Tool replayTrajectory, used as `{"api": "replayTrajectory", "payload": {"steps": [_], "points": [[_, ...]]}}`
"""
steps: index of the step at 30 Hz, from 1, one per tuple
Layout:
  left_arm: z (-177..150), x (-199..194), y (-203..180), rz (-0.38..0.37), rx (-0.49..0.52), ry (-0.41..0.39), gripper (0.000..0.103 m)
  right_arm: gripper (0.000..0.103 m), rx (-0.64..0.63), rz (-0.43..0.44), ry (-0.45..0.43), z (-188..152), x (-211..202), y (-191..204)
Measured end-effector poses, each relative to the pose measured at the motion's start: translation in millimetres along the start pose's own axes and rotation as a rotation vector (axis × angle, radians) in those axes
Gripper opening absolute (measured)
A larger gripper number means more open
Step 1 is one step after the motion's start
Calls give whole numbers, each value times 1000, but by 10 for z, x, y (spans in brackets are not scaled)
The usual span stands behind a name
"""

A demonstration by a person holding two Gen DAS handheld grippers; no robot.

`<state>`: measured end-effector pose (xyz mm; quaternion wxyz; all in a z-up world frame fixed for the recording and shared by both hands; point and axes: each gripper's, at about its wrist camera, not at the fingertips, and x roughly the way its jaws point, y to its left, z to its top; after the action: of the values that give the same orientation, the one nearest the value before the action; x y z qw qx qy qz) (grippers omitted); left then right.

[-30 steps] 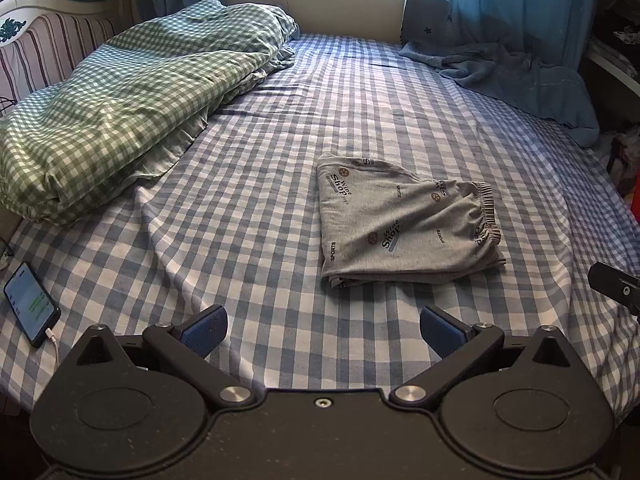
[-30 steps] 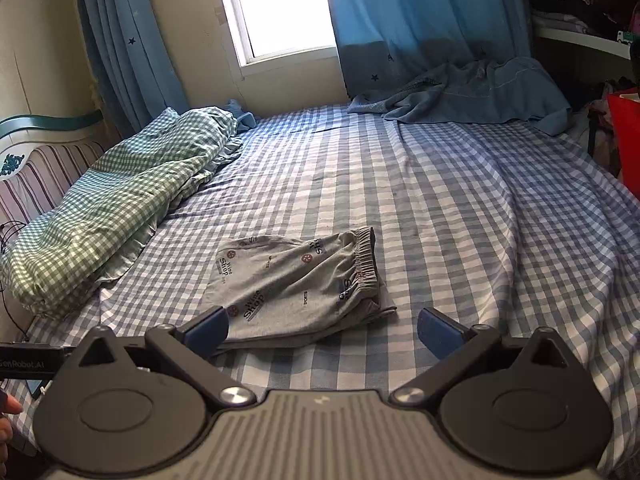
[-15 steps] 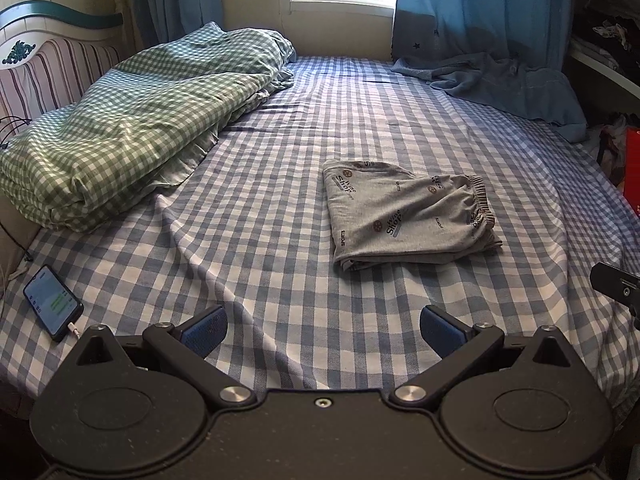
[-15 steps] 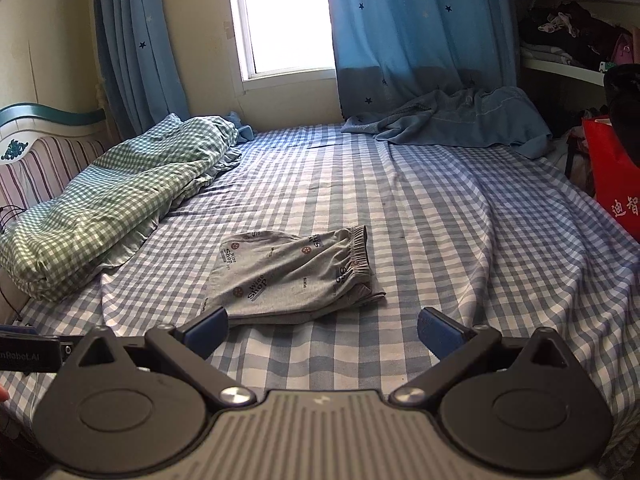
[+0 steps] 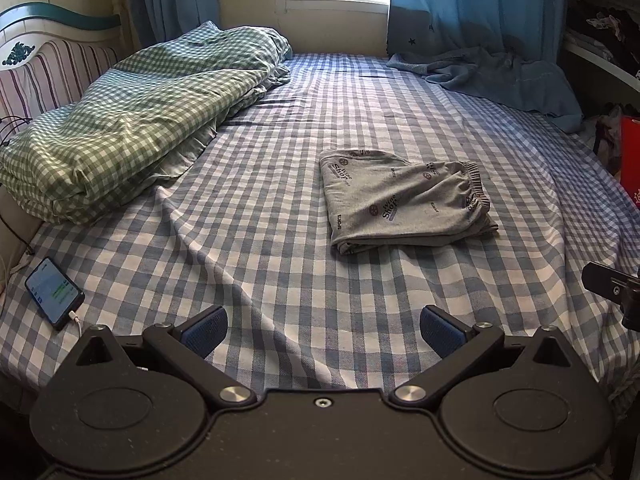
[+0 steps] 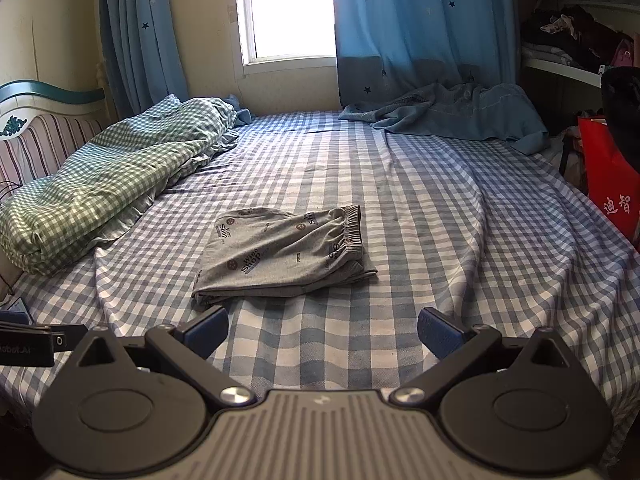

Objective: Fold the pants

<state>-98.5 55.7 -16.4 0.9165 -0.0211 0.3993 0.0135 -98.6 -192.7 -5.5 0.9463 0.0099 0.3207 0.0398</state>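
The grey printed pants (image 5: 404, 204) lie folded in a compact rectangle on the blue checked bed sheet (image 5: 260, 240), elastic waistband at the right. They also show in the right wrist view (image 6: 280, 252). My left gripper (image 5: 322, 330) is open and empty, held back near the bed's front edge, well short of the pants. My right gripper (image 6: 322, 330) is open and empty, also back from the pants, with its left finger (image 6: 206, 328) just below their near left corner.
A green checked duvet (image 5: 132, 120) is bunched along the left by the headboard. A phone (image 5: 54, 292) on a cable lies at the front left. A blue curtain (image 5: 496, 76) drapes onto the far right. A red bag (image 6: 612, 184) and shelves stand at the right.
Both grippers have drawn back and up from the bed, so the folded pants sit farther away. The pants have not moved. Both grippers stay open.
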Motion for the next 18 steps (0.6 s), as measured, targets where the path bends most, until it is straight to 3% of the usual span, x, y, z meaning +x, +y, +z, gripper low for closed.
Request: {"api": "replayTrajectory", "payload": {"steps": [18], "points": [[26, 39, -20, -2, 3, 3, 102, 103, 2, 7, 30, 11, 67, -37]]}}
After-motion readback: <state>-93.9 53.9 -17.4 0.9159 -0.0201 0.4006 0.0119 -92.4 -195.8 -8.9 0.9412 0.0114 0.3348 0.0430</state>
